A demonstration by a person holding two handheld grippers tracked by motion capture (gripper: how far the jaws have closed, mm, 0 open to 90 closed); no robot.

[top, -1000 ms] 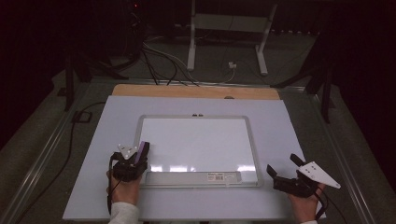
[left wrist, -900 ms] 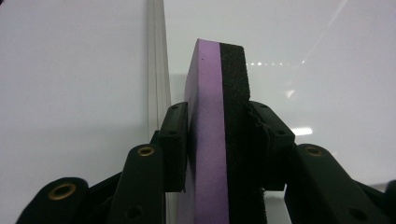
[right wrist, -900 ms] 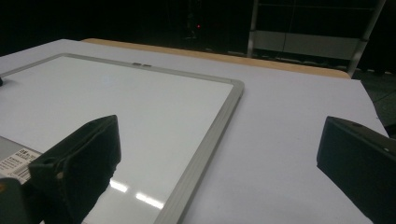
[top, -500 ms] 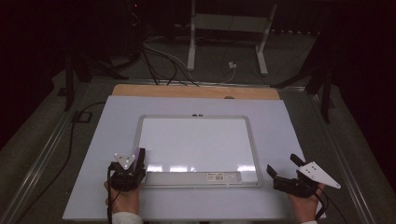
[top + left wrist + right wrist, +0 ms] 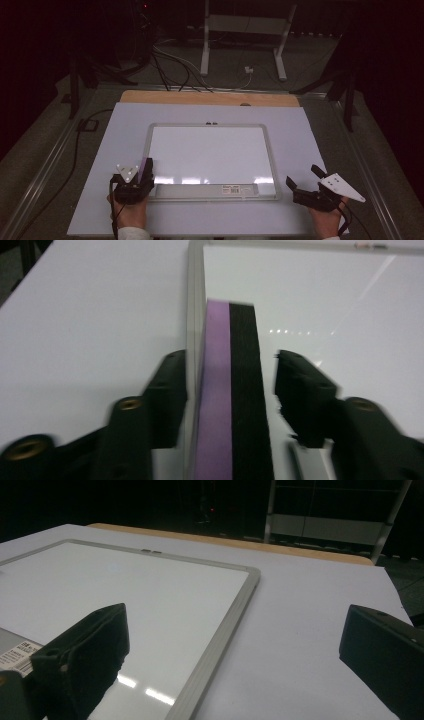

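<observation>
Barcode label (image 5: 235,189) on whiteboard (image 5: 210,150), print unreadable

- The room around the table (image 5: 100,150) is dark; light falls from above onto its pale top.
- Glare spots line the whiteboard (image 5: 210,150) near its front edge.
- The left gripper view is blurred: the jaws and the eraser (image 5: 230,390) are smeared.
- The right gripper view is dim, its near jaws soft.
</observation>
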